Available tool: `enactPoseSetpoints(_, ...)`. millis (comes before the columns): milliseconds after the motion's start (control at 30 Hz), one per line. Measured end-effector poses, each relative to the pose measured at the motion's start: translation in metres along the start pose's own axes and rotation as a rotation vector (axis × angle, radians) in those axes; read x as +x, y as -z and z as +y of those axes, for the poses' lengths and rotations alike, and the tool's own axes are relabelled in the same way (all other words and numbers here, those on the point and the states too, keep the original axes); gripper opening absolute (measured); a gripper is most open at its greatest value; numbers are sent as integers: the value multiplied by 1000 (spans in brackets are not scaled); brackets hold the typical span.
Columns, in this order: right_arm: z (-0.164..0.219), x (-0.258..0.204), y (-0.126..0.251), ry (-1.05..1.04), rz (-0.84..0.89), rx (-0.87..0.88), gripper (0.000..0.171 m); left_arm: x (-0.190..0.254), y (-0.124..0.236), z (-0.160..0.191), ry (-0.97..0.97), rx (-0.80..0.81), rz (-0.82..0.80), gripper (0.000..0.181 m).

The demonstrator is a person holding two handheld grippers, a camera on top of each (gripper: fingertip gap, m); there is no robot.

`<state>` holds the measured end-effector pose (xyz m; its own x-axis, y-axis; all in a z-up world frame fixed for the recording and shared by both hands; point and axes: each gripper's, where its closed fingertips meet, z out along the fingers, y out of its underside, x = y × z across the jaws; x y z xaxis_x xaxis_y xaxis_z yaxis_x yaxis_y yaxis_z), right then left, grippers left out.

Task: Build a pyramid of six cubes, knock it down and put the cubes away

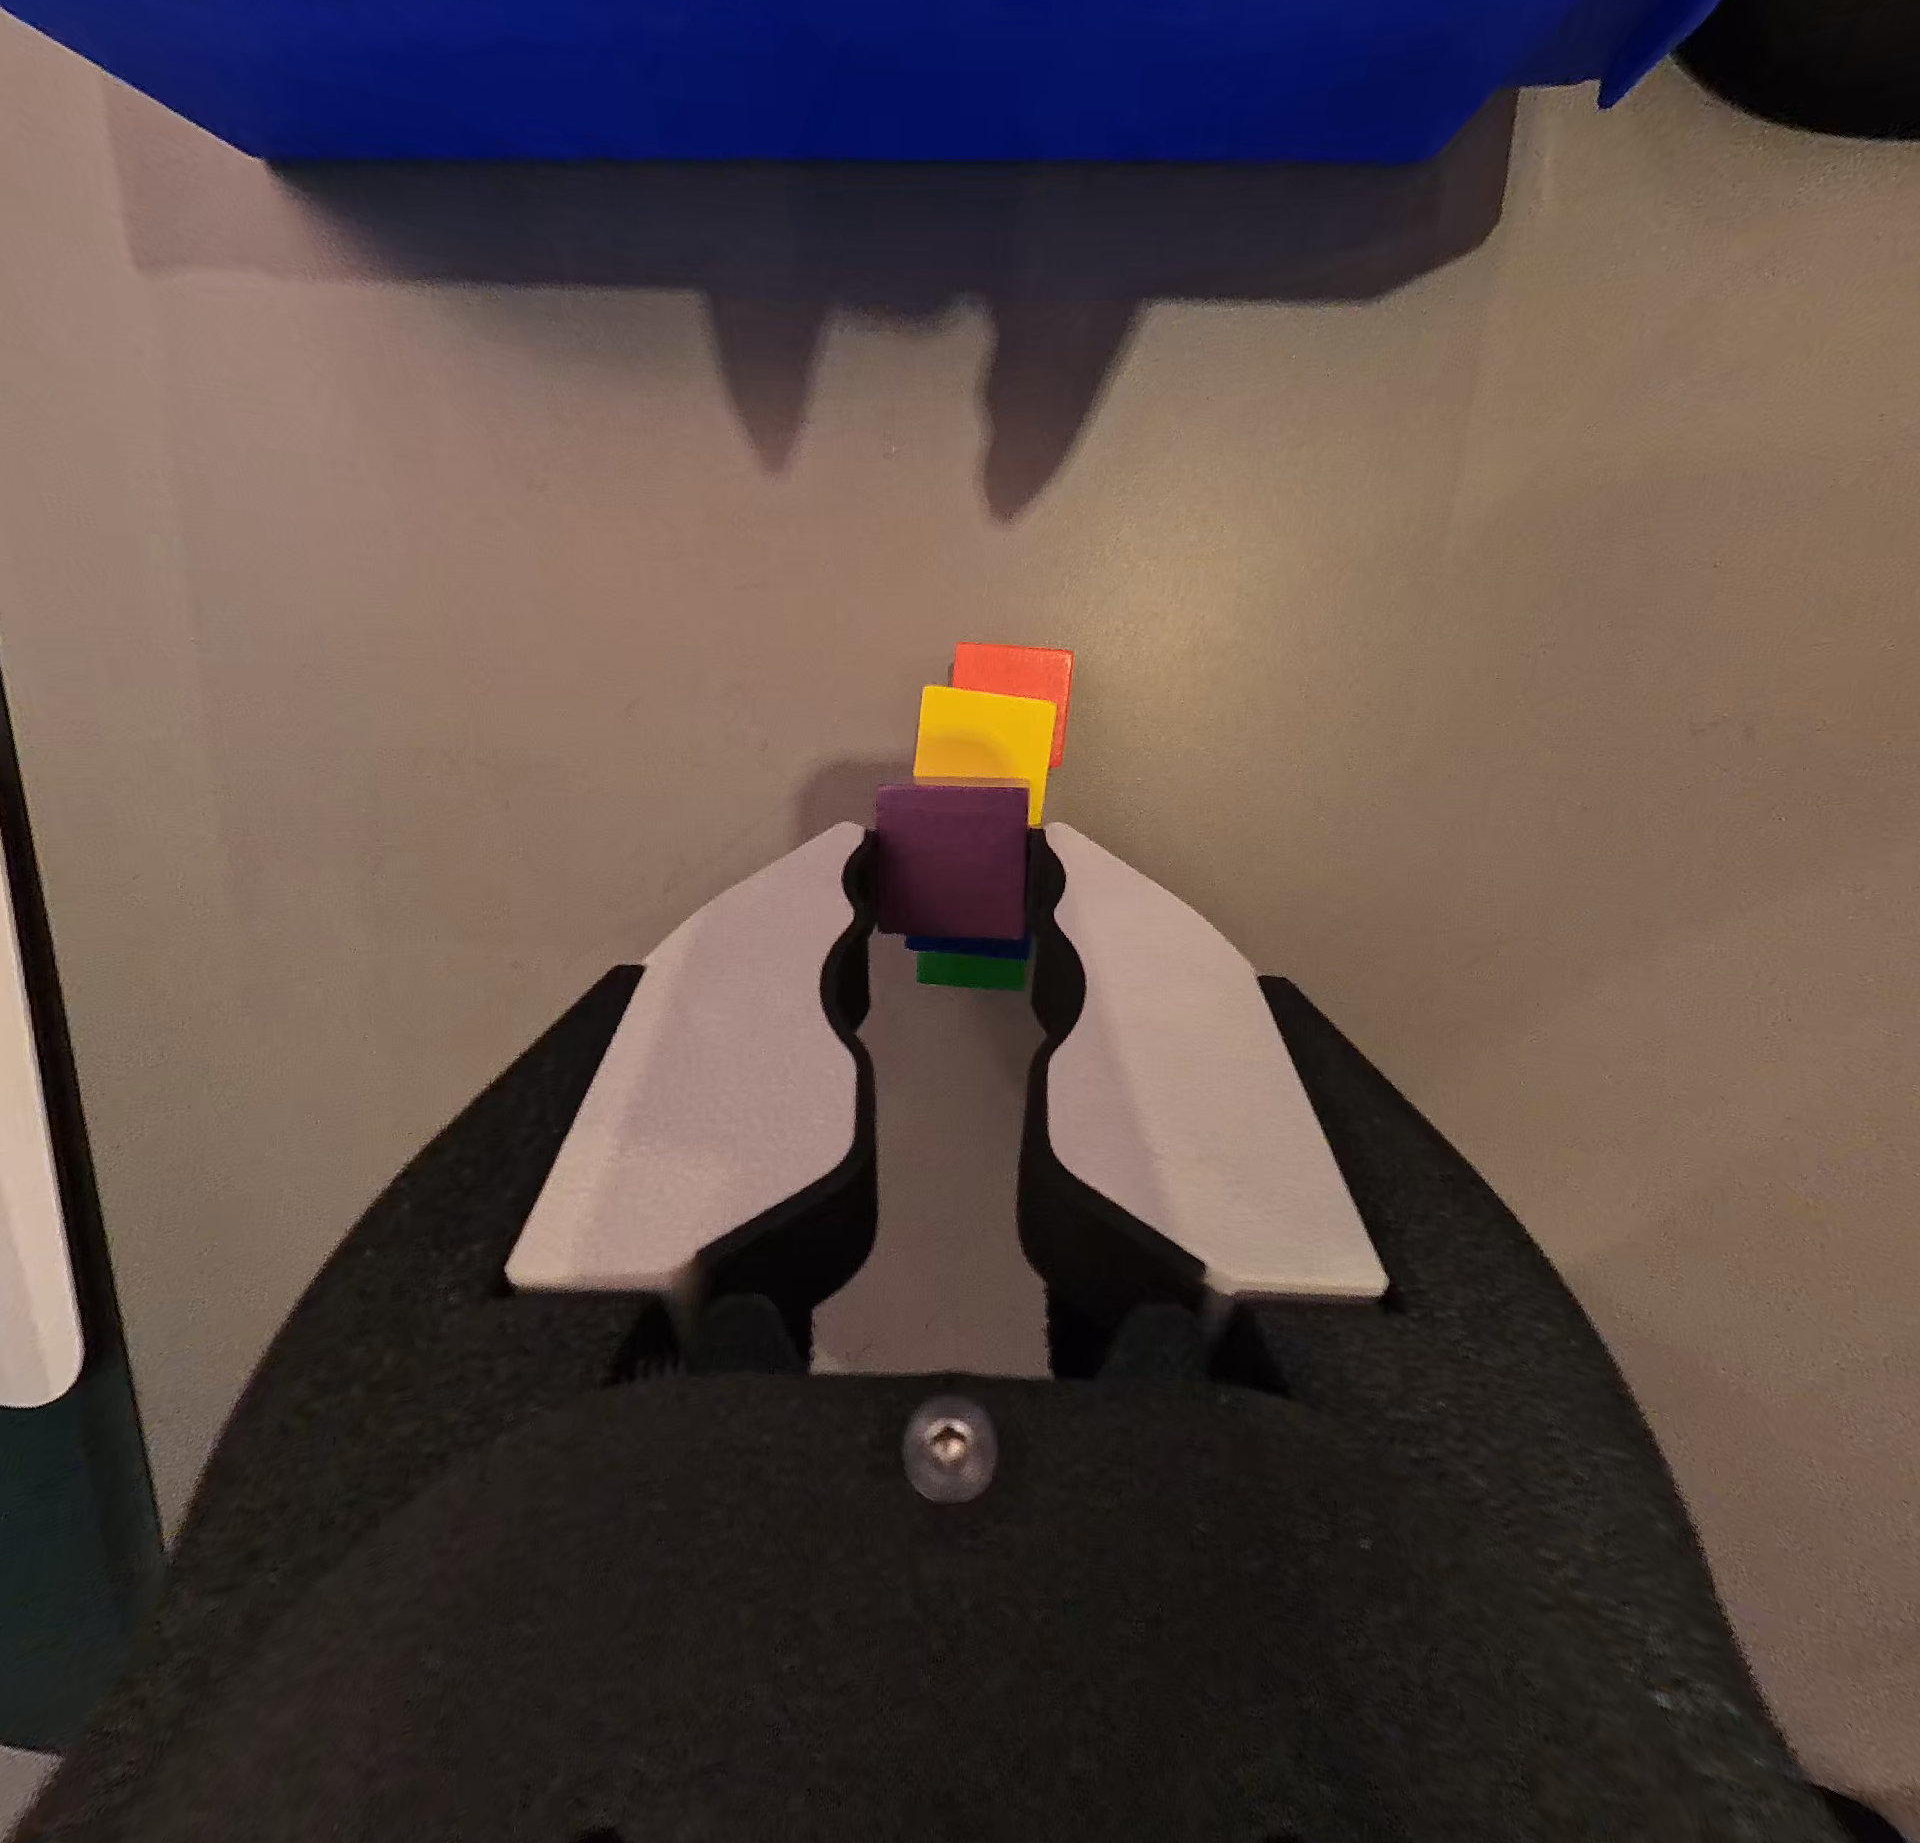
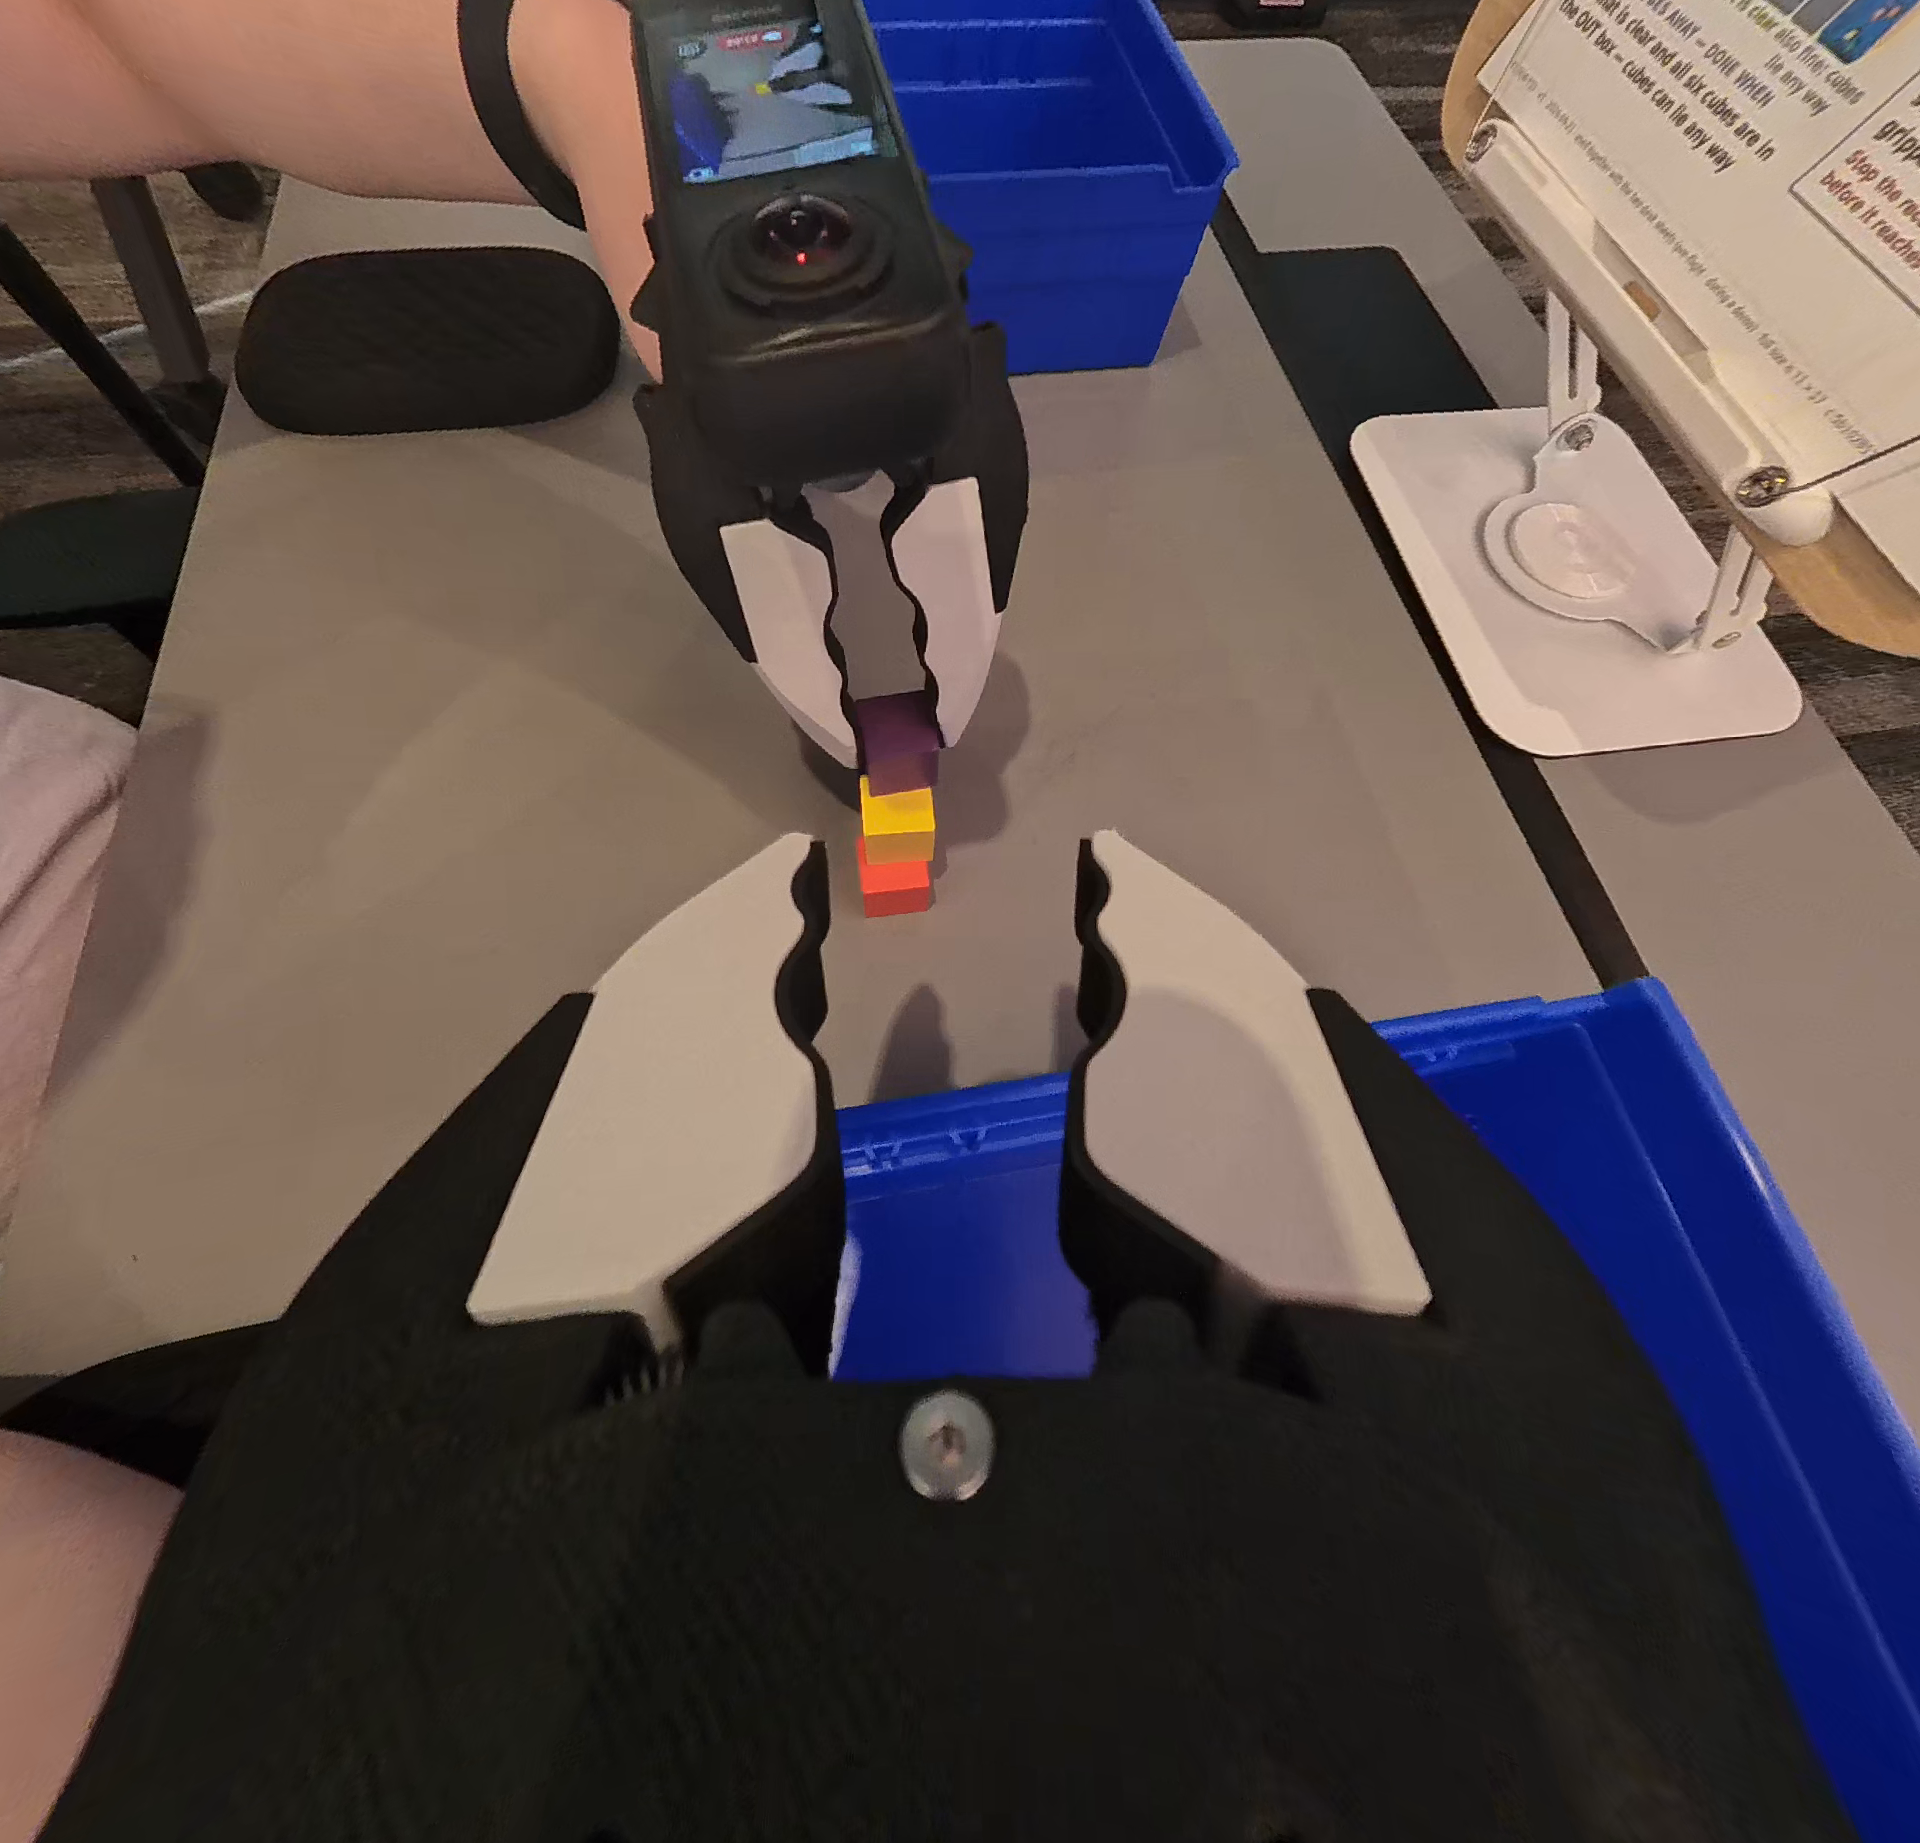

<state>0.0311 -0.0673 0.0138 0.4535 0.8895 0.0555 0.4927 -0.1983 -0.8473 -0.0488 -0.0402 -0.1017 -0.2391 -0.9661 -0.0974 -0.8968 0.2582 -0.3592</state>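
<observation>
Left claw (image 1: 951, 837) is clamped on small purple wooden cube (image 1: 951, 858) over yellow cube (image 1: 985, 733); a skewed release risks toppling. Right claw (image 2: 951, 858) is held wide, empty.

black gripper (image 2: 954, 884) bodies — white fingers (image 2: 675, 1097), silver screw (image 2: 947, 1448) — black wristband (image 2: 509, 79).

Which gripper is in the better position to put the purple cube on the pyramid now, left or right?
Left. The left gripper is already shut on the purple cube, just above the yellow cube. The right gripper is open and empty, back near the blue bin.
</observation>
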Motion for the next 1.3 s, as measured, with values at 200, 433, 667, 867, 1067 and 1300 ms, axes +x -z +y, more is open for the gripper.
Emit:
enactPoseSetpoints(200, 2, -1, -5, 1, -11, -19, 46, -1, -1, -2, -9, 6, -4, 27)
enactPoseSetpoints(433, 4, -1, -6, -6, -17, -25, 45, 0, 3, -3, 1, 26, 11, 49)
enactPoseSetpoints(667, 3, 0, -7, 3, -5, -29, 45, -9, 49, -22, 25, 228, -105, 45)
enactPoseSetpoints(867, -20, 7, -5, 50, 86, 31, 45, -26, 150, -36, 153, 596, -409, 41)
enactPoseSetpoints(1067, -71, 19, -1, 112, 272, 184, 47, -56, 203, 4, 309, 652, -793, 54)
enactPoseSetpoints(1300, -122, 16, 1, 194, 471, 360, 54, -90, 213, 58, 617, 726, -870, 69)
